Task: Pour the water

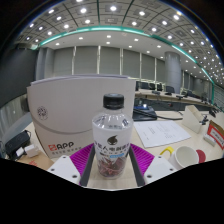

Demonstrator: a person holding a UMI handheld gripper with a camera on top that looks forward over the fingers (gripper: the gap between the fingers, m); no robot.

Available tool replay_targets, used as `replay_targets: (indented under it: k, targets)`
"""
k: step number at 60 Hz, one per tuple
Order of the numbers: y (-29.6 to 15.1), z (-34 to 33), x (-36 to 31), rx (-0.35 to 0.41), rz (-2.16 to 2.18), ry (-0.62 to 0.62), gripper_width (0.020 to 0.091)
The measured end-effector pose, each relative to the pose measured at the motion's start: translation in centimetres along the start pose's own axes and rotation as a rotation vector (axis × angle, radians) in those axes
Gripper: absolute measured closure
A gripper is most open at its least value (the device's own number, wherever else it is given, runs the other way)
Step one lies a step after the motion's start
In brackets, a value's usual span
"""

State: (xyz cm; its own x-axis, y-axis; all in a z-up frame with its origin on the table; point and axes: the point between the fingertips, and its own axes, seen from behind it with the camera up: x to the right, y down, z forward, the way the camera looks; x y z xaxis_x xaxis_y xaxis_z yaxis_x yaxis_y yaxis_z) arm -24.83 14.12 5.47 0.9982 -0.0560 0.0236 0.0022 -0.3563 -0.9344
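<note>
A clear water bottle [112, 135] with a black cap and a white label with red print stands upright between my fingers. The magenta pads [88, 160] press against its lower sides from left and right. My gripper [112, 162] is shut on the bottle. Its base is hidden between the fingers, so I cannot tell whether it rests on the table. A white cup [186, 157] sits on the table to the right of the right finger, apart from the bottle.
A large white box [65, 115] with a red logo stands behind the bottle to the left. White paper sheets [160, 131] lie on the table [150, 150] beyond the right finger. A black device [17, 145] sits far left. Office desks and monitors stretch behind.
</note>
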Motion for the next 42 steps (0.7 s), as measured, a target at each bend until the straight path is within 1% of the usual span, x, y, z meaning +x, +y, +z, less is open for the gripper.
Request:
replay_targets:
  k: [2, 7, 9, 15, 19, 25, 32, 42]
  targets:
    - [-0.2, 0.4, 0.2, 0.011, -0.005, 0.013, 0.0520]
    - [-0.4, 0.5, 0.1, 0.026, 0.003, 0.008, 0.0555]
    - [-0.4, 0.5, 0.0, 0.031, 0.003, 0.000, 0.0584]
    - [-0.4, 0.2, 0.5, 0.034, -0.012, 0.032, 0.0667]
    - [-0.2, -0.1, -0.1, 0.018, -0.014, 0.003, 0.0706]
    - [-0.6, -0.8, -0.6, 0.015, -0.030, -0.007, 0.0706]
    - [-2.8, -2.5, -1.0, 0.043, 0.045, -0.034, 0.0705]
    - [-6.7, -5.5, -1.3, 0.068, 0.489, -0.179, 0.0707]
